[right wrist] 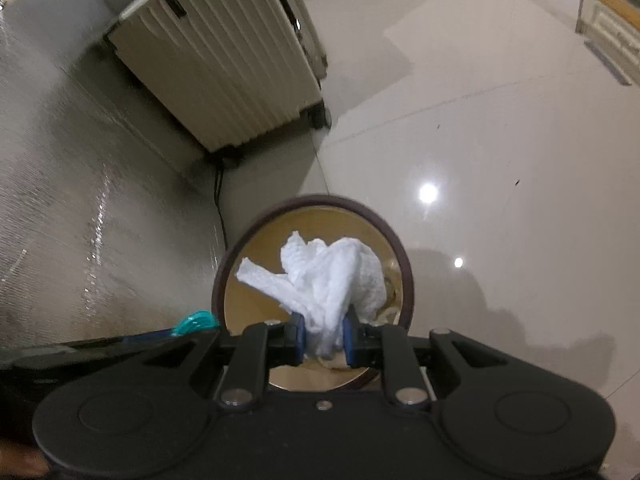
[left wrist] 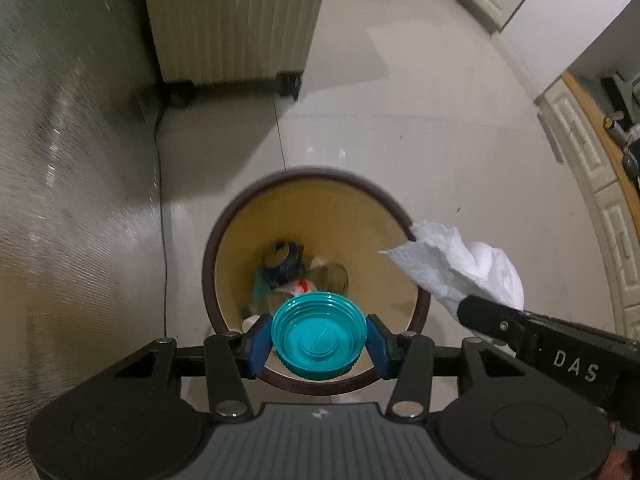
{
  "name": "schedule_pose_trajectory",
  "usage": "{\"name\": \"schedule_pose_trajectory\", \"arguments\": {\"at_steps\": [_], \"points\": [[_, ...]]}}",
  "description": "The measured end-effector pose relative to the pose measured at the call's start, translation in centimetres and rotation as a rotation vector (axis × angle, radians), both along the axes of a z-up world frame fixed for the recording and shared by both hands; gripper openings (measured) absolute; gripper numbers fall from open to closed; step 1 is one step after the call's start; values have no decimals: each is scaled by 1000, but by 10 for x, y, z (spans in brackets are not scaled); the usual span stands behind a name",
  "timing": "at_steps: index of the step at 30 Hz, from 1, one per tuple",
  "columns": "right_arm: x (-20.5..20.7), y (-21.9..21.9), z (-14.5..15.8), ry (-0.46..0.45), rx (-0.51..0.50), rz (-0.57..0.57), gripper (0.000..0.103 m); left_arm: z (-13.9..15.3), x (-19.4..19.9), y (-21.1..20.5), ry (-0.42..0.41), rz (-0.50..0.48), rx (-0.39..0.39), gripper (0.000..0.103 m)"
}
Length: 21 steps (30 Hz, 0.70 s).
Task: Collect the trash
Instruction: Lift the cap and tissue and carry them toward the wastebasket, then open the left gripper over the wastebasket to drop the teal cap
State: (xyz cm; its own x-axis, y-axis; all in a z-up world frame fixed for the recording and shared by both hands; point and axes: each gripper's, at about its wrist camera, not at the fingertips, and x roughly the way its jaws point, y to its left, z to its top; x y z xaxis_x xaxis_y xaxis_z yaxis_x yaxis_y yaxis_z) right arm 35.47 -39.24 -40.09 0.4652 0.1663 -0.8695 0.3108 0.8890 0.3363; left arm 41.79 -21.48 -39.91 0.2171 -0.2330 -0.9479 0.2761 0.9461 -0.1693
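Note:
A round bin (left wrist: 224,236) with a dark brown rim and tan inside stands on the floor below both grippers; some trash lies at its bottom. My left gripper (left wrist: 319,340) is shut on a teal plastic lid (left wrist: 319,334), held over the bin's near side. My right gripper (right wrist: 324,338) is shut on a crumpled white paper towel (right wrist: 328,276), which hangs above the bin's mouth (right wrist: 256,240). In the left wrist view the towel (left wrist: 460,264) shows at the bin's right rim. The teal lid (right wrist: 196,320) peeks in at the left of the right wrist view.
A cream ribbed suitcase (left wrist: 236,20) on wheels stands behind the bin against a textured wall (left wrist: 72,160). A thin black cable (left wrist: 162,208) runs down along the wall. Glossy pale floor tiles (right wrist: 480,140) spread to the right, with white cabinets (left wrist: 592,184) at the far right.

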Motion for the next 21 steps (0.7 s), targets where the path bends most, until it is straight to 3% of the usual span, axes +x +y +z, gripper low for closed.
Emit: {"name": "schedule_pose_trajectory", "arguments": {"at_steps": [11, 21], "points": [[32, -2, -46, 139, 32, 28, 21, -59, 8, -1, 167, -46, 12, 50], [43, -1, -71, 225, 32, 29, 23, -67, 19, -1, 181, -72, 18, 51]]}}
